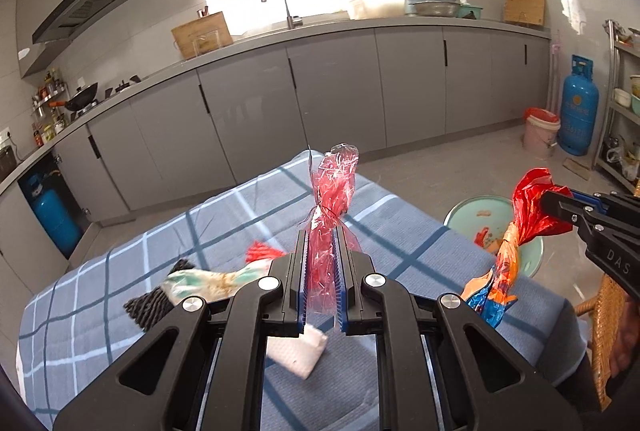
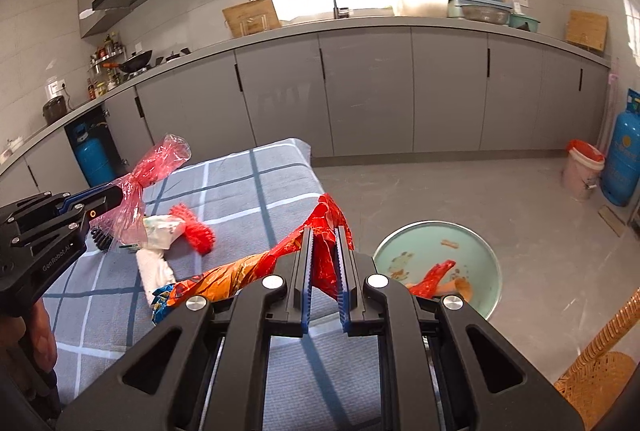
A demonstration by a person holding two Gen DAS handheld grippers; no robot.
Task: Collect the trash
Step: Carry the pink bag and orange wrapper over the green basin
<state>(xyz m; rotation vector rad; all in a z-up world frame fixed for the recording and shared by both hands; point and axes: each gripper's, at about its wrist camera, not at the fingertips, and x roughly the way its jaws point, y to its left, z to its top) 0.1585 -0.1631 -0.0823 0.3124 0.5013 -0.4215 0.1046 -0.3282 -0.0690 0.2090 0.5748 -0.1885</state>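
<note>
My left gripper [image 1: 322, 231] is shut on a clear red plastic wrapper [image 1: 334, 187] and holds it above the blue checked table [image 1: 224, 215]. It also shows in the right wrist view [image 2: 116, 197], with the wrapper [image 2: 154, 167] in it. My right gripper [image 2: 325, 231] is shut on a red and orange snack bag [image 2: 256, 267] that trails down to the table's right edge; the bag also shows in the left wrist view [image 1: 520, 223]. A green basin [image 2: 476, 255] with some scraps stands on the floor right of the table.
A white paper wad [image 1: 298, 351], a crumpled pale packet [image 1: 200, 281] with a red frill [image 1: 262, 253] and a black ridged piece [image 1: 148, 305] lie on the table. A wicker chair [image 2: 600, 371] stands at right. A lined bucket [image 2: 582, 169] and gas cylinder [image 2: 624, 159] stand far right.
</note>
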